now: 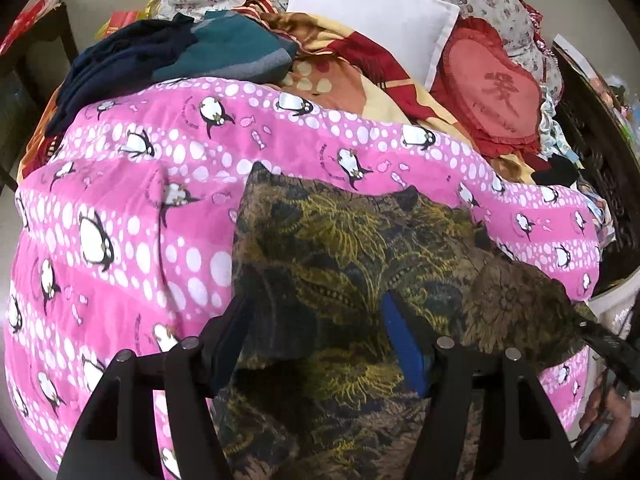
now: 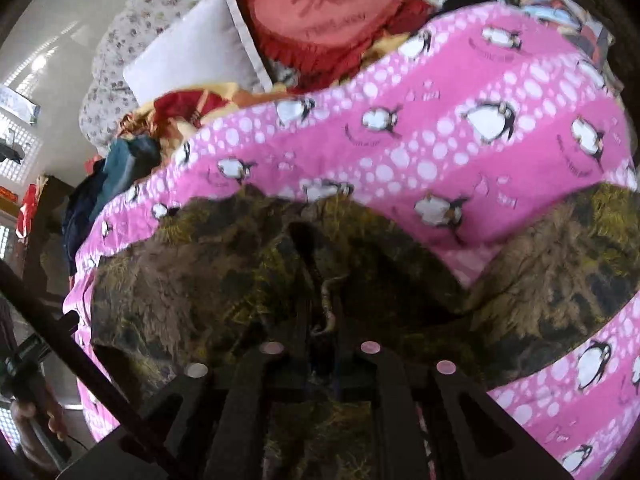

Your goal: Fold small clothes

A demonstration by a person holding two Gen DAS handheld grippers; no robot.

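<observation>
- Garment [image 1: 348, 240], dark with an olive and yellow leaf print, lies rumpled on the pink penguin quilt [image 1: 132, 216] covering the bed.
- My left gripper [image 1: 316, 340] has its fingers apart, pressed down into the garment's cloth.
- My right gripper [image 2: 324, 328] has a fold of the garment bunched between its fingers; I cannot tell whether they clamp it.
- Beyond the quilt: a white pillow [image 1: 372, 16], a red heart cushion [image 1: 492, 88], and dark clothes [image 1: 132, 64] piled loose.
- I see no basket or bin holding anything.
</observation>
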